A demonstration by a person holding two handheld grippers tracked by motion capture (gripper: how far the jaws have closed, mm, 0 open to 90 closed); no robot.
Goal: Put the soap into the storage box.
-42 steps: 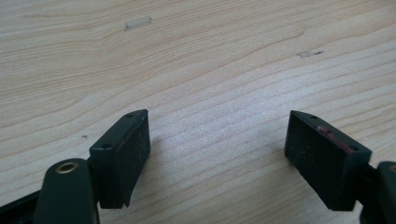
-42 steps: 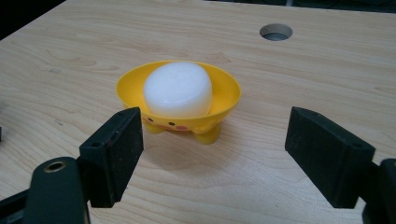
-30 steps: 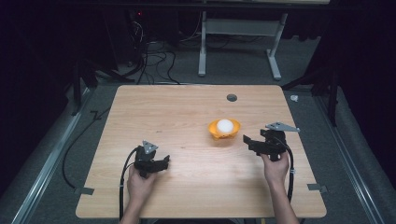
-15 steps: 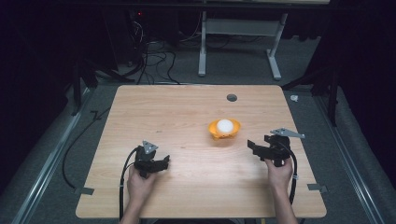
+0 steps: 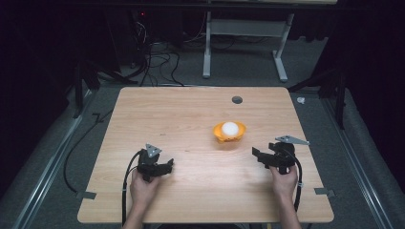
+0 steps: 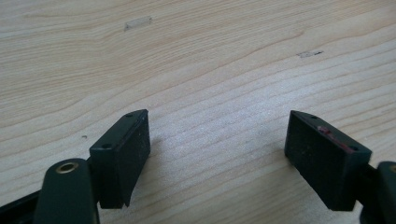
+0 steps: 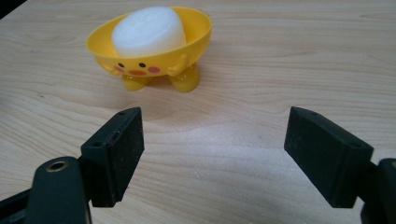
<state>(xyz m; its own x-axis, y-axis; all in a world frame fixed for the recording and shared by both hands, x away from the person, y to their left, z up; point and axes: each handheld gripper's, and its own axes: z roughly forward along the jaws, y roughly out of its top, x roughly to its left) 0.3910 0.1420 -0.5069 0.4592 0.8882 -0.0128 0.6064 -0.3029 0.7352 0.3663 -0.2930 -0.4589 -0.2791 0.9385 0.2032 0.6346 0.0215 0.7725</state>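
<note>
Since a second ago the right gripper (image 5: pixel 260 155) has drawn back from the yellow bowl (image 5: pixel 229 132) toward the near edge of the table (image 5: pixel 157 114) and now sits lower and a little further right in the high view, while the left gripper (image 5: pixel 165 167) has stayed where it was near the front left of the table.

The right gripper's jaws stand wide apart with nothing between them; in the right gripper view they frame bare wood, and the bowl stands beyond them, slightly to the left of the gap. The bowl (image 7: pixel 154 46) is a small yellow dish on stubby feet, with a face of two dark eyes and pink cheeks painted on its side, and it holds a white rounded block (image 7: pixel 148 30) that rises above its rim. It stands upright on the right half of the table, well apart from both grippers.

The left gripper's jaws are also spread wide and empty, pointing across plain wood grain. Each gripper is held by a hand (image 5: pixel 143 188) coming in from the bottom edge.
</note>
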